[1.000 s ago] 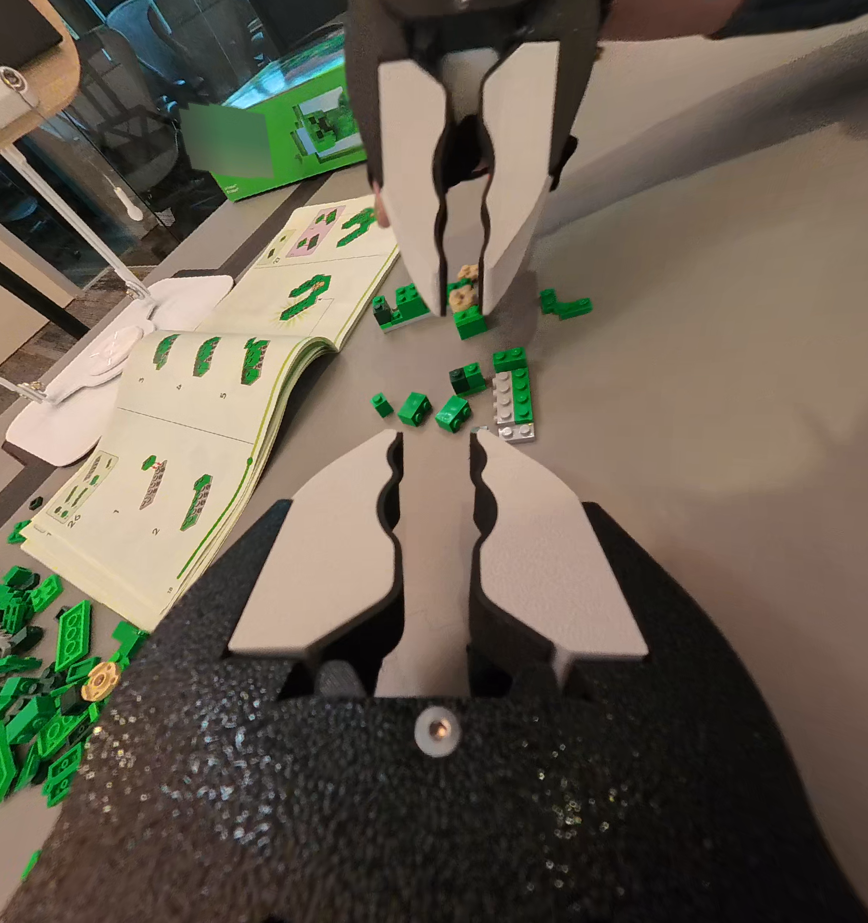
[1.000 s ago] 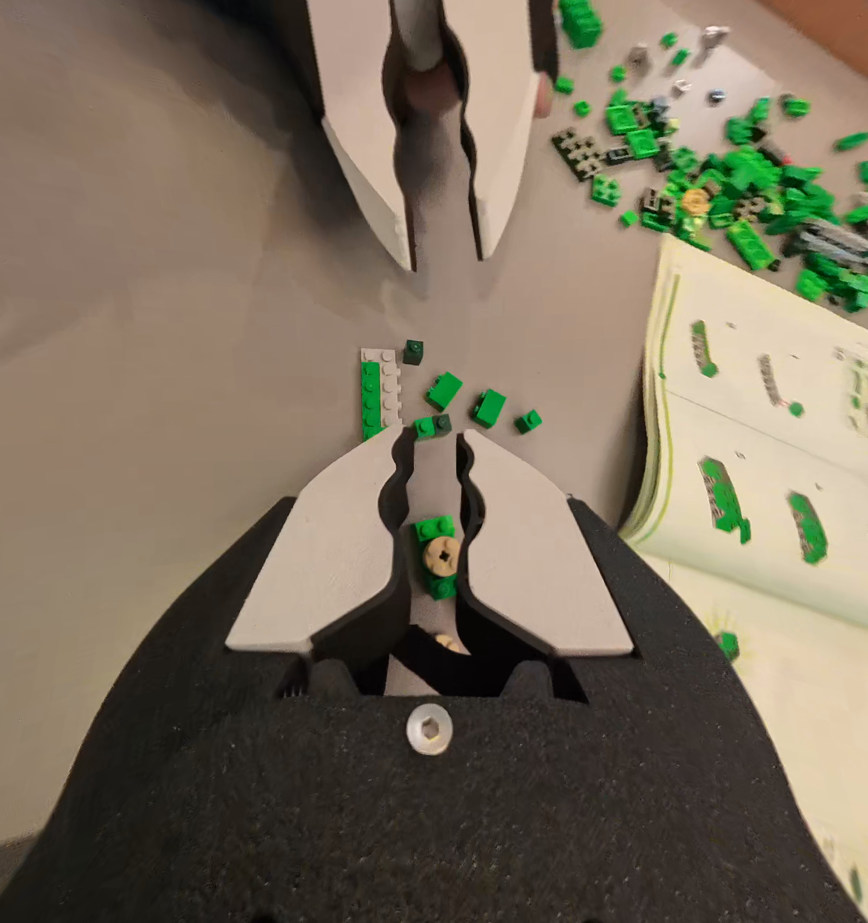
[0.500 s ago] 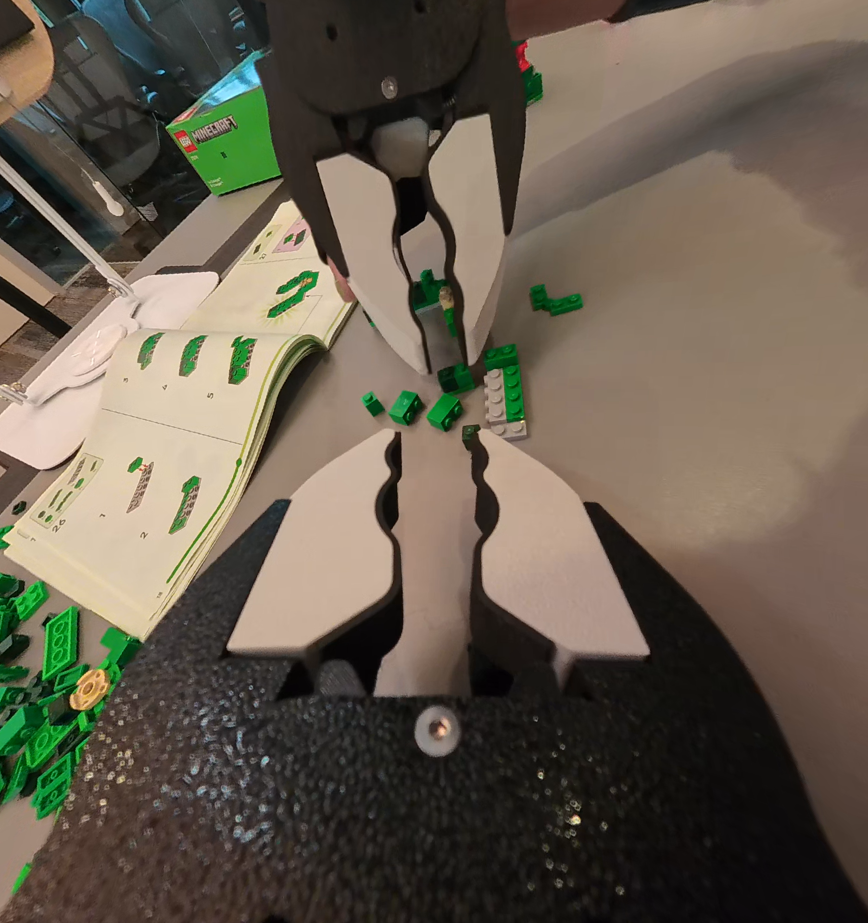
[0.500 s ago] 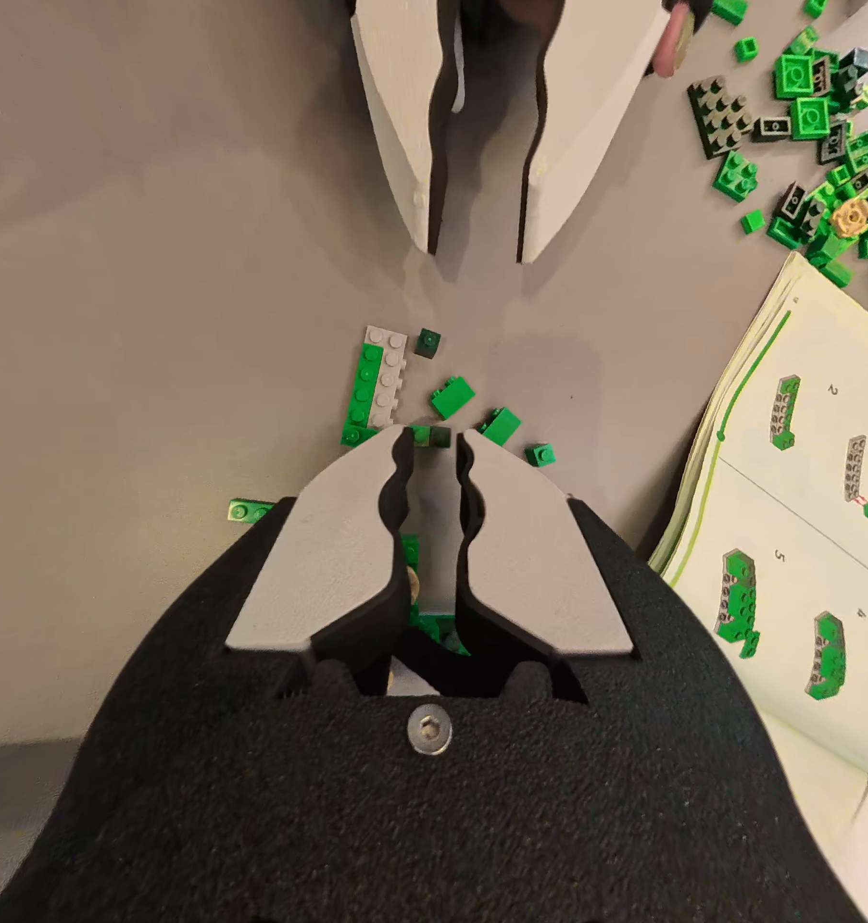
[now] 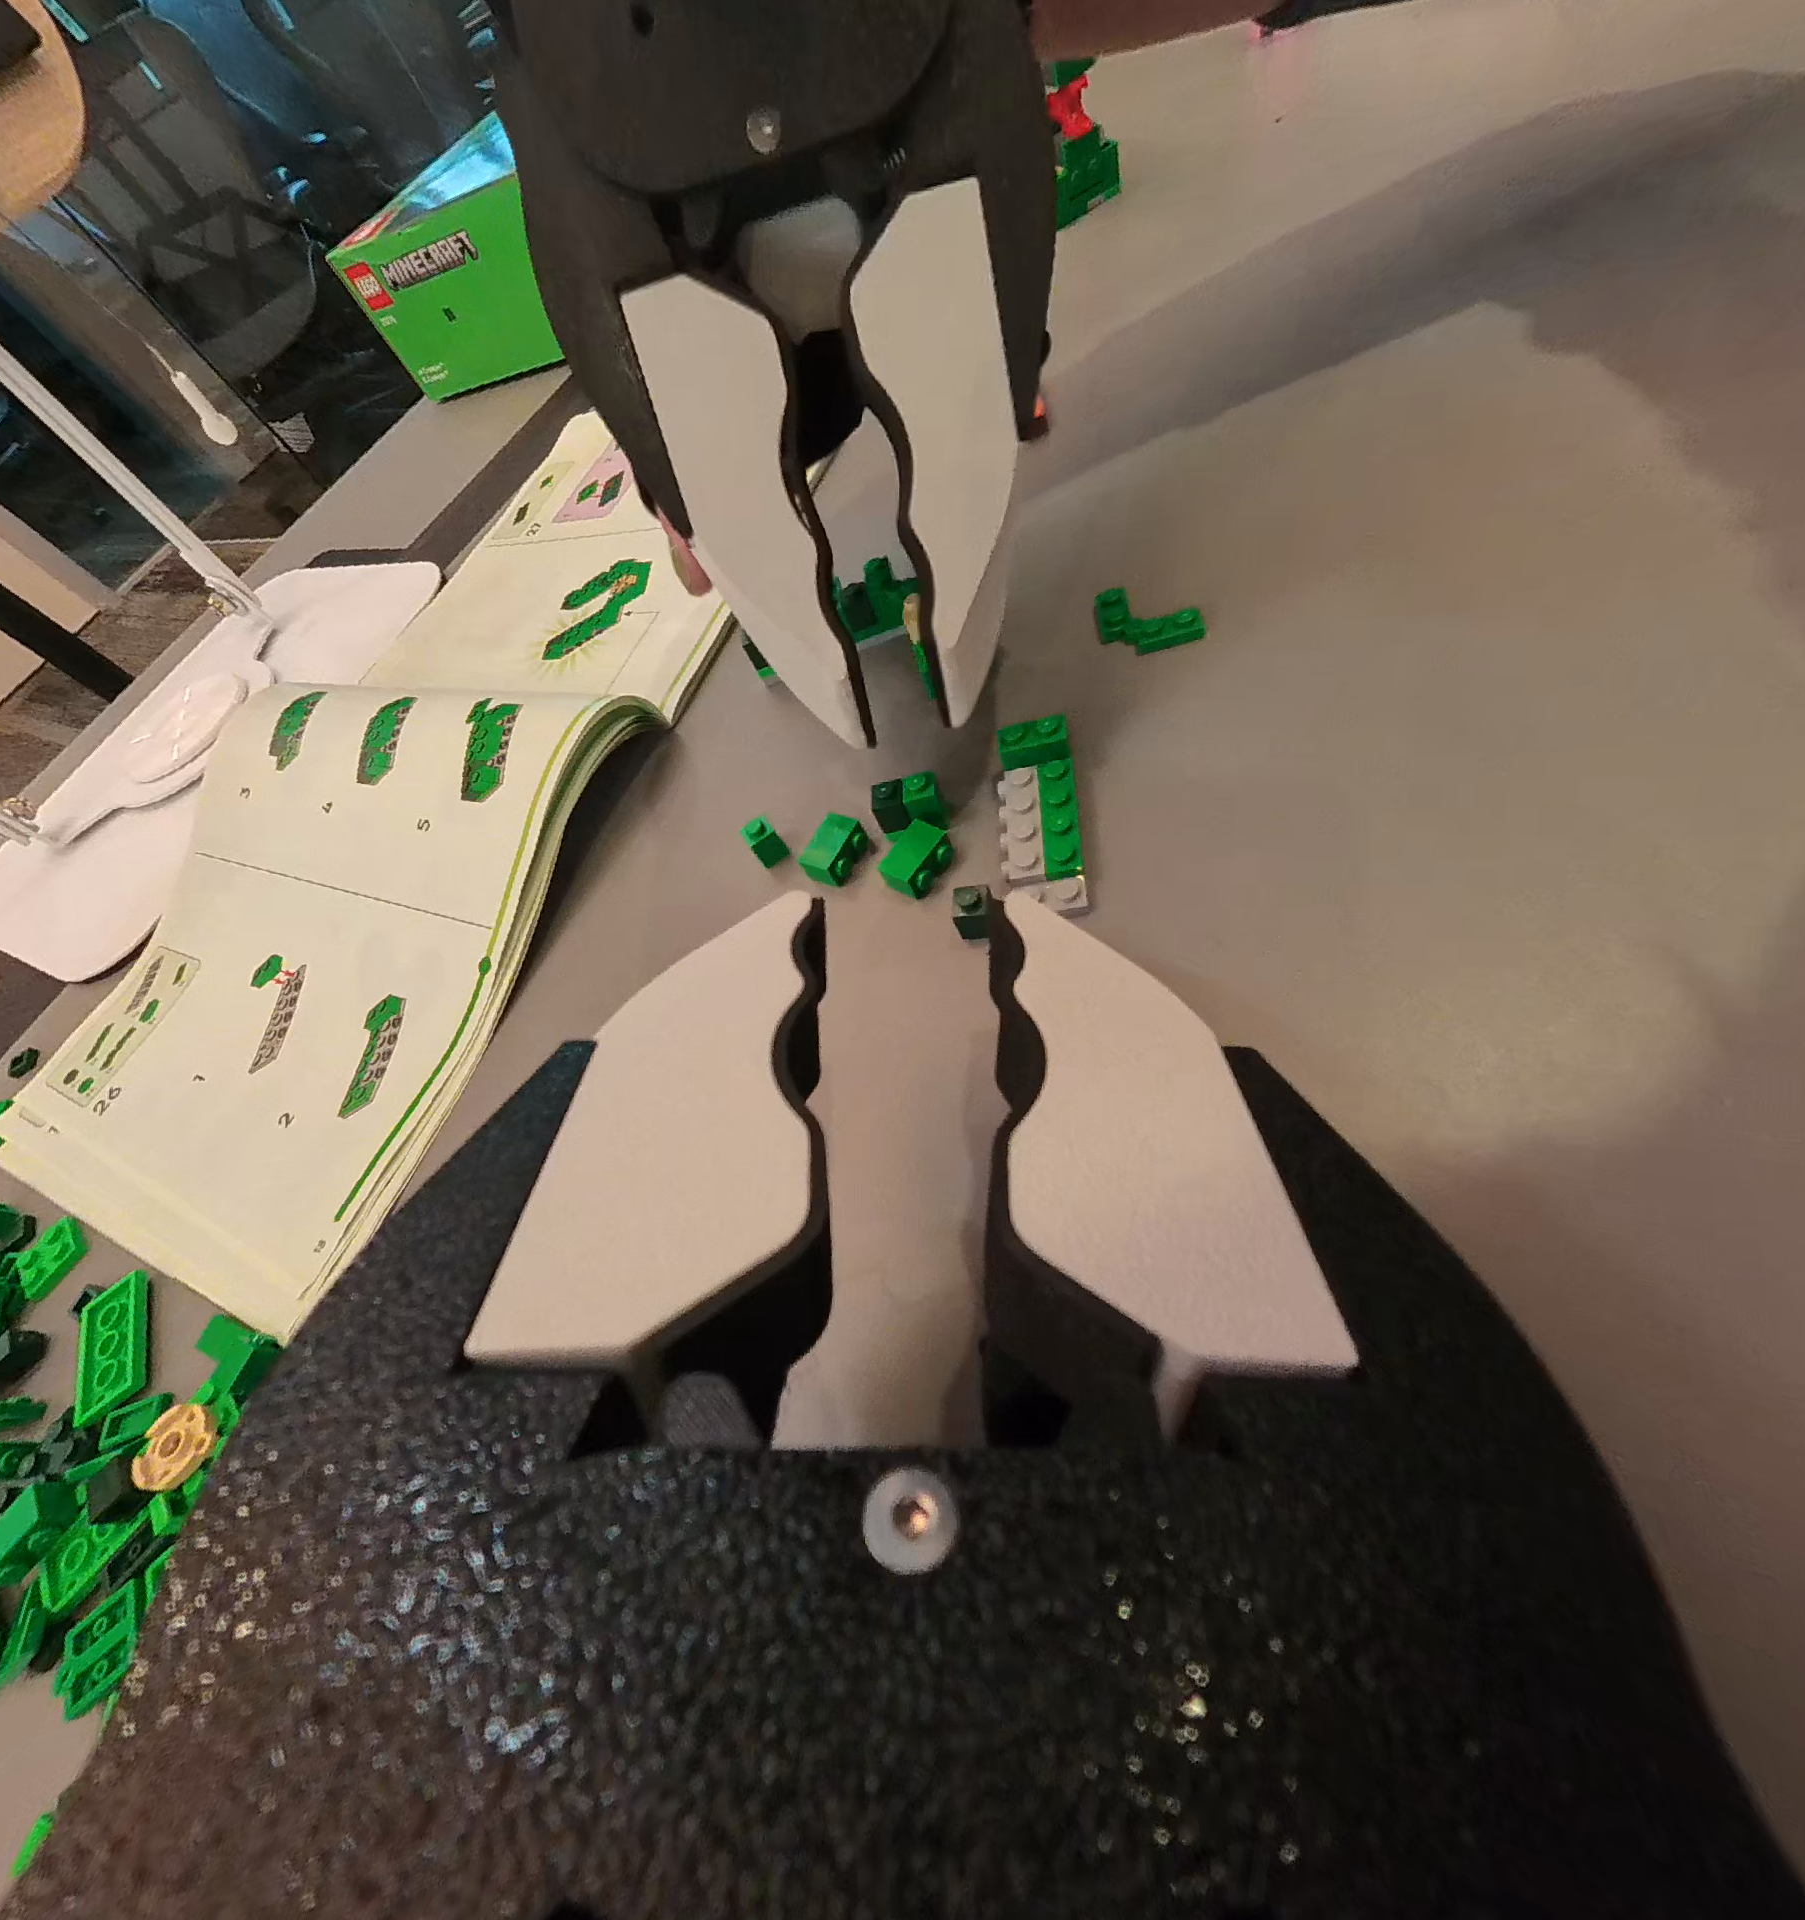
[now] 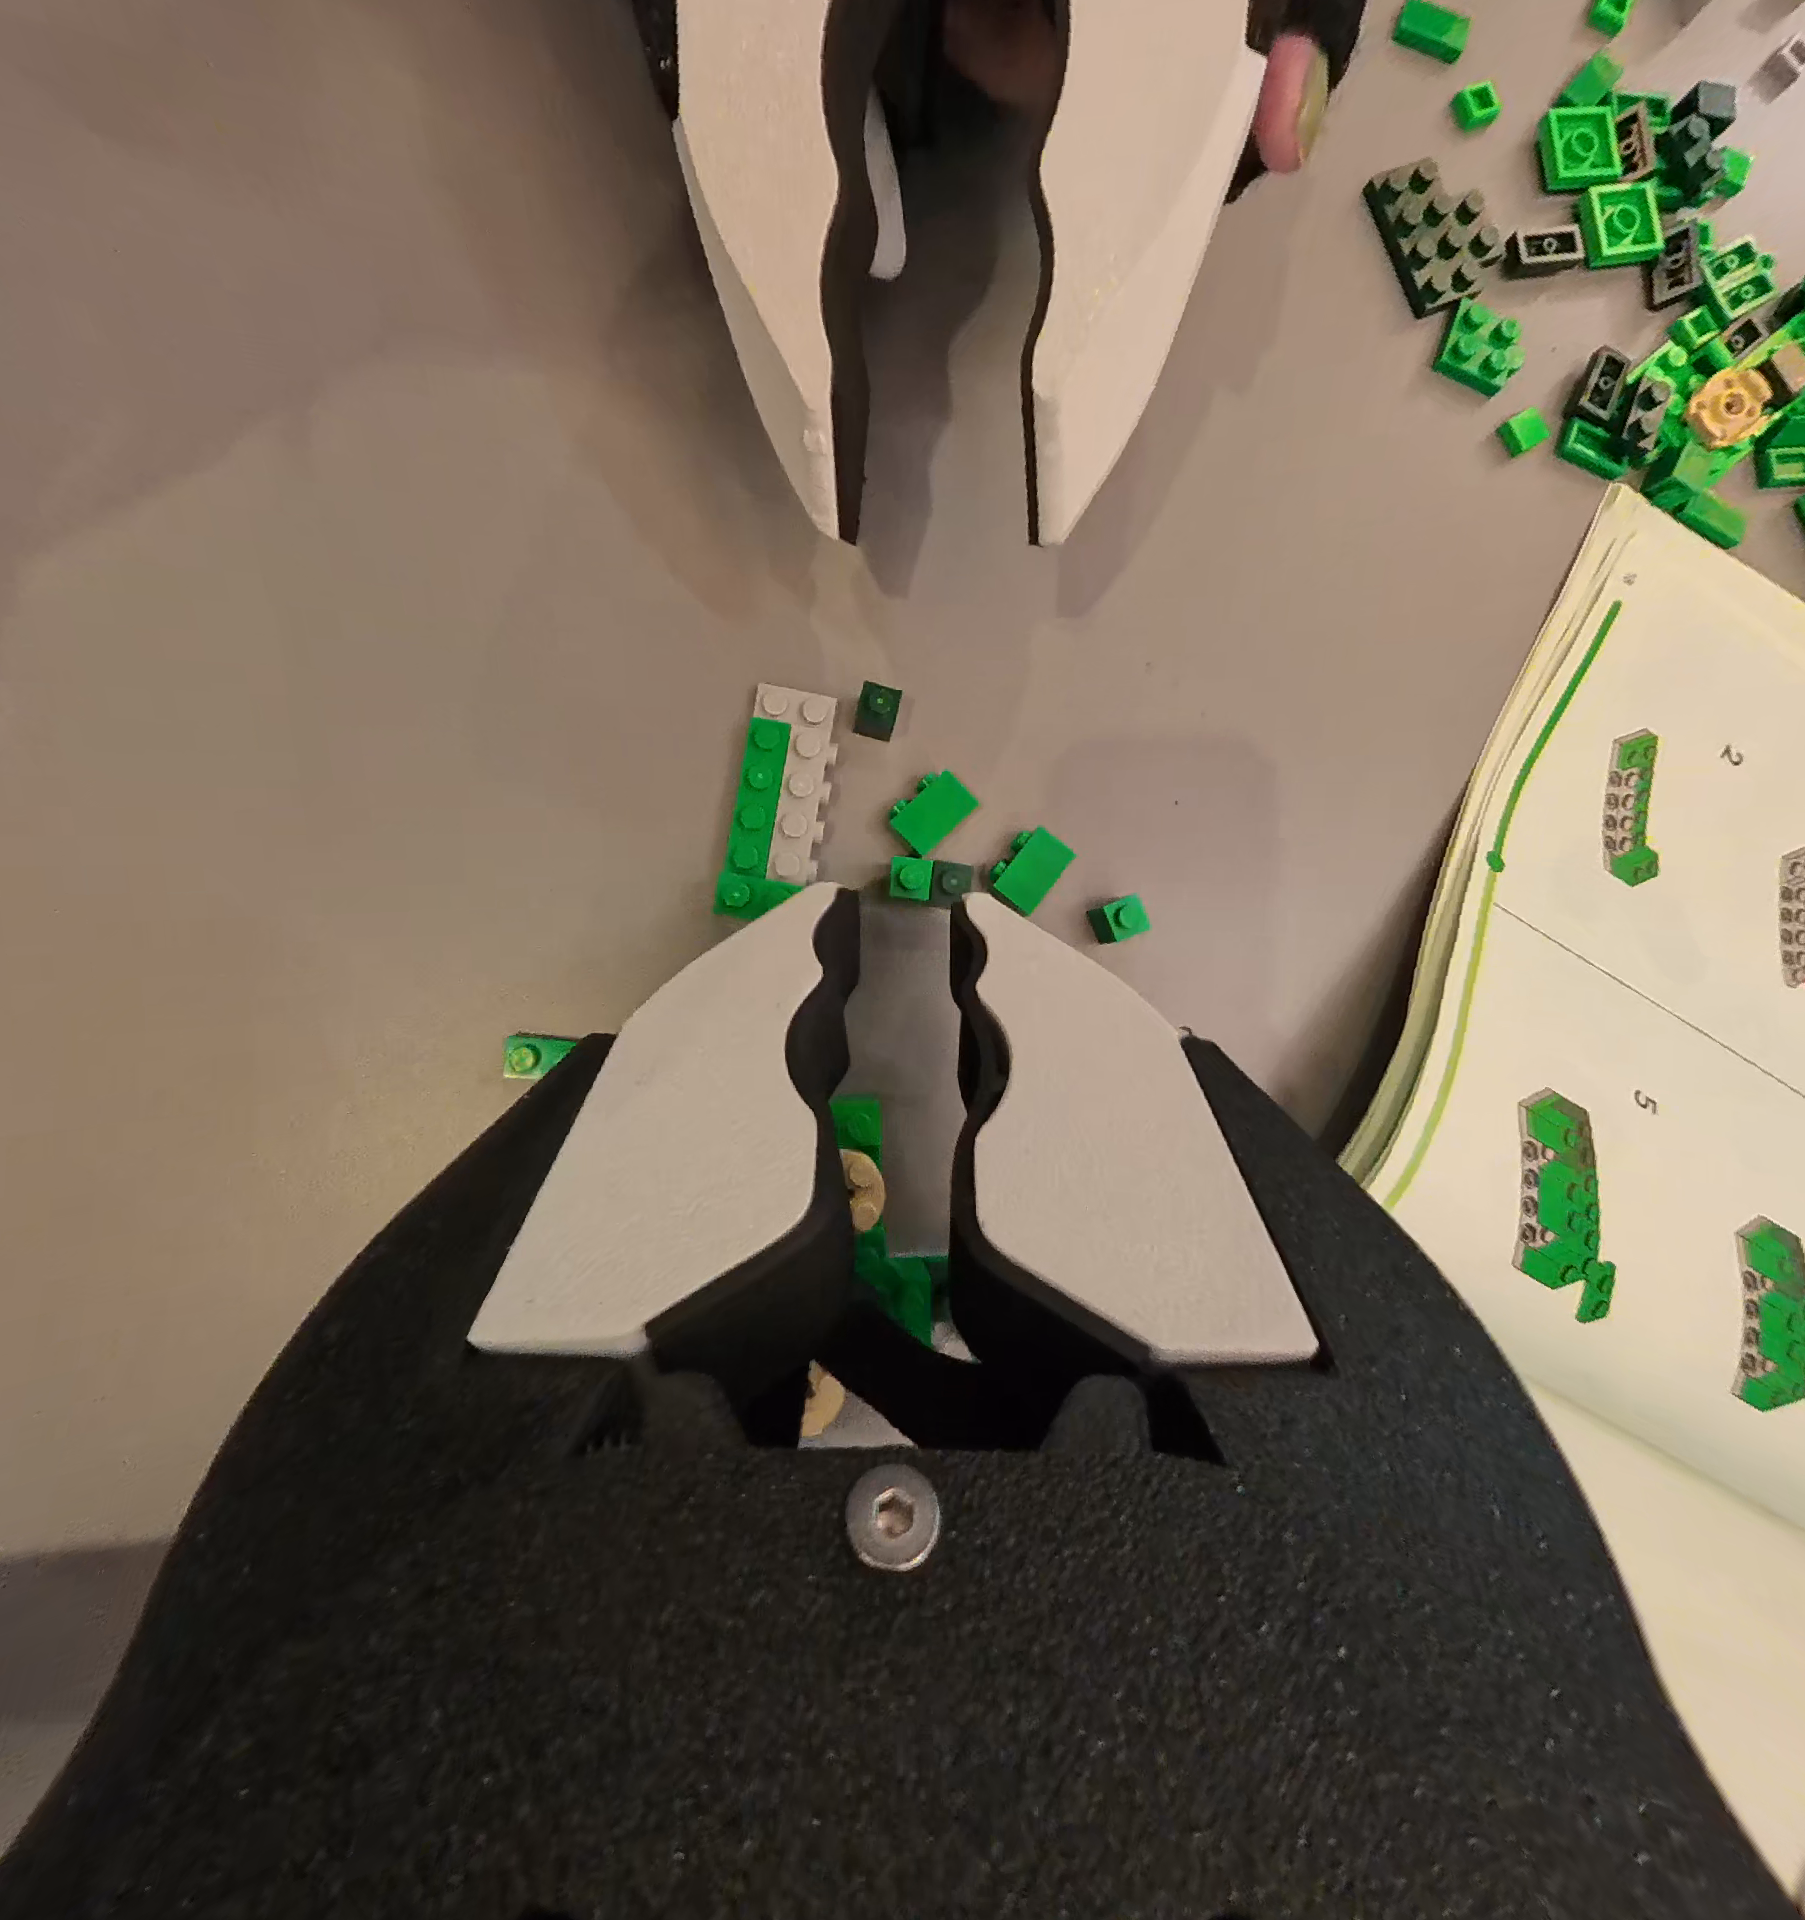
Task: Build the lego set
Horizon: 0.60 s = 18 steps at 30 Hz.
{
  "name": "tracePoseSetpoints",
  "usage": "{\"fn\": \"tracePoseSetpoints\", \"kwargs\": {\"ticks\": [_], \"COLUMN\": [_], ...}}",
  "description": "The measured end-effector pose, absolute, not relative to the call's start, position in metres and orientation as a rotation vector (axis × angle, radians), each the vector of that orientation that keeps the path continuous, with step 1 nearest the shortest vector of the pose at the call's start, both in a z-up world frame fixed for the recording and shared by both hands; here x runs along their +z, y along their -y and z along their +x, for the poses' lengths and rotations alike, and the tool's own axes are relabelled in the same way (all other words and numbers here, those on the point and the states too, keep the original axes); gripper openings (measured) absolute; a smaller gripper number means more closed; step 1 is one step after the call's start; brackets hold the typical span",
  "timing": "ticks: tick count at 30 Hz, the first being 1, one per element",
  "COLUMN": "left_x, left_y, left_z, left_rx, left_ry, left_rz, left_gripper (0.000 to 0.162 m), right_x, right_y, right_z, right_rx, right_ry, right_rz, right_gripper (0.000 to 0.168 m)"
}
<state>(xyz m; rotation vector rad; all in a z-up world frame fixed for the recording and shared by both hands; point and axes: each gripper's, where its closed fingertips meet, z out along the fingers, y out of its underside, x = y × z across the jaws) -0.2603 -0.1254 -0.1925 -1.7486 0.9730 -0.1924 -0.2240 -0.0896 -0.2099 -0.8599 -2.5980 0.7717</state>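
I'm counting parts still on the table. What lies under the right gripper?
Under the right gripper, a green assembly with a tan round piece shows through the gap between its jaws. The fingers cover the rest.

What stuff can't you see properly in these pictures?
- Green piece with tan rounds: right wrist view, mostly hidden under the right tongs.
- Same piece, left wrist view: screened by those tongs' fingers.
- Brick pile: left wrist view, cut off by the left edge.
- Instruction booklet: right wrist view, runs off the right edge.
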Motion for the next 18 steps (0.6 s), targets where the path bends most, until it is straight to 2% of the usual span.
{"fn": "tracePoseSetpoints", "kwargs": {"ticks": [12,18], "left_x": [-0.195,-0.195], "left_y": [0.126,0.126], "left_z": [-0.259,-0.259], "left_rx": [-0.192,-0.191], "left_ry": [-0.985,-0.984], "left_rz": [-1.758,-1.760], "left_gripper": [0.030,0.031], "right_x": [-0.222,-0.224], "right_y": [0.090,0.089], "right_z": [-0.234,-0.235], "right_rx": [0.790,0.772], "right_ry": [2.564,2.560], "right_rz": [-0.947,-0.947], "right_gripper": [0.020,0.016]}}
